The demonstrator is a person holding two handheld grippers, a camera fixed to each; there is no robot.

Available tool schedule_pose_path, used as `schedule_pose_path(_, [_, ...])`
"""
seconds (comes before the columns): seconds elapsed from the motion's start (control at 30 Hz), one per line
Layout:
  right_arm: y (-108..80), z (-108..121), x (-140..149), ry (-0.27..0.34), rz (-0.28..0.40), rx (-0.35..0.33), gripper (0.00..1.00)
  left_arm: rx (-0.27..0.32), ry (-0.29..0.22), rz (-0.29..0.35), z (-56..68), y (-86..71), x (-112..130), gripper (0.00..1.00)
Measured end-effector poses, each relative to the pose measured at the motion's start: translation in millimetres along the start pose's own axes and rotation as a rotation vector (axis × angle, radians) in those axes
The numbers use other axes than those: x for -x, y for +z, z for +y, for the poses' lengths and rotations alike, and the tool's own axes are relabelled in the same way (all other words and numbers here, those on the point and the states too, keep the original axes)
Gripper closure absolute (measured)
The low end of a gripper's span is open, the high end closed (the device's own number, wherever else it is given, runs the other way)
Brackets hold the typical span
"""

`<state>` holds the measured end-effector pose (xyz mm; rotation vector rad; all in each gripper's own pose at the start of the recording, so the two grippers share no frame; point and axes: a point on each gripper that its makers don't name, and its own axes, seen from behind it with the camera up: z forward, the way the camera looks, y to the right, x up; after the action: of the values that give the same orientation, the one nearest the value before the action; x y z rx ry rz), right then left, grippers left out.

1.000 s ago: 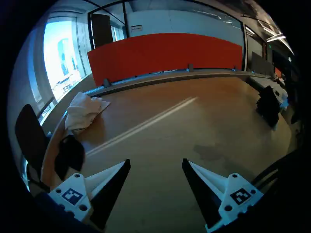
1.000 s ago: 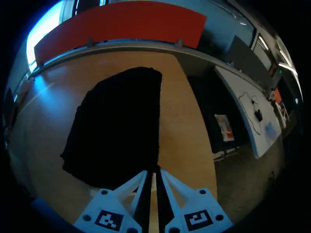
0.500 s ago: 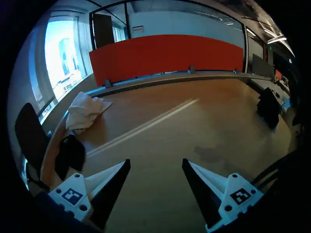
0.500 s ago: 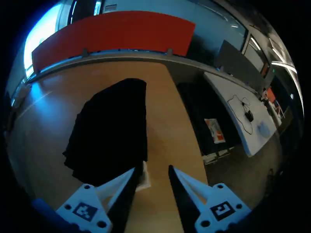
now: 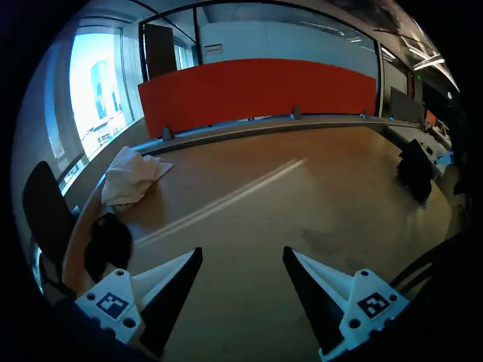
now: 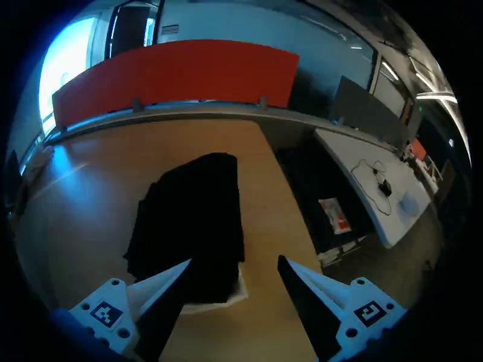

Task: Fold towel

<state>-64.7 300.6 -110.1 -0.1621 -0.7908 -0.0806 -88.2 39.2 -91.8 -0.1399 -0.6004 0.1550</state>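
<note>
The right gripper (image 6: 234, 260) was open, its two fingers spread wide and touching nothing. It hung over the near end of the towel (image 6: 188, 226). The towel was black and lay flat on the wooden bench (image 6: 78, 199) as a long folded rectangle, running away from the gripper and close to the bench's right edge. A white edge (image 6: 236, 295) stuck out from under its near right corner; what that was could not be told.

The left gripper (image 5: 242, 250) was open too, jaws well apart, holding nothing, over bare bench. In the left gripper view, a crumpled white cloth (image 5: 129, 176) lay at the far left of the bench. A dark bundle (image 5: 108, 242) sat nearer, at the left edge, beside a chair (image 5: 43, 211). A black heap (image 5: 415, 170) lay at the right edge, well apart from this gripper.

A red partition (image 6: 175, 71) ran along the far side of the bench. A bright window (image 5: 96, 99) stood to its left. In the right gripper view, a white table (image 6: 368, 181) with a cable (image 6: 375, 175) on it stood to the right of the bench. A paper (image 6: 334, 214) lay on the floor between the two.
</note>
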Motion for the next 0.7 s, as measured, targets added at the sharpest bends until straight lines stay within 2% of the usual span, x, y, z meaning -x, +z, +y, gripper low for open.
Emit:
schedule_pose_path(0.3, [-10.3, -23.4, -29.9, 0.002, 0.104, -0.020, 0.00, -0.007, -0.016, 0.025, -4.5, -1.2, -7.5, 0.01])
schedule_pose_path(0.7, [-35.0, -59.4, -88.8, 0.052, 0.352, -0.059, 0.00, -0.026, -0.029, 0.062, -12.1, -2.7, -19.7, 0.01])
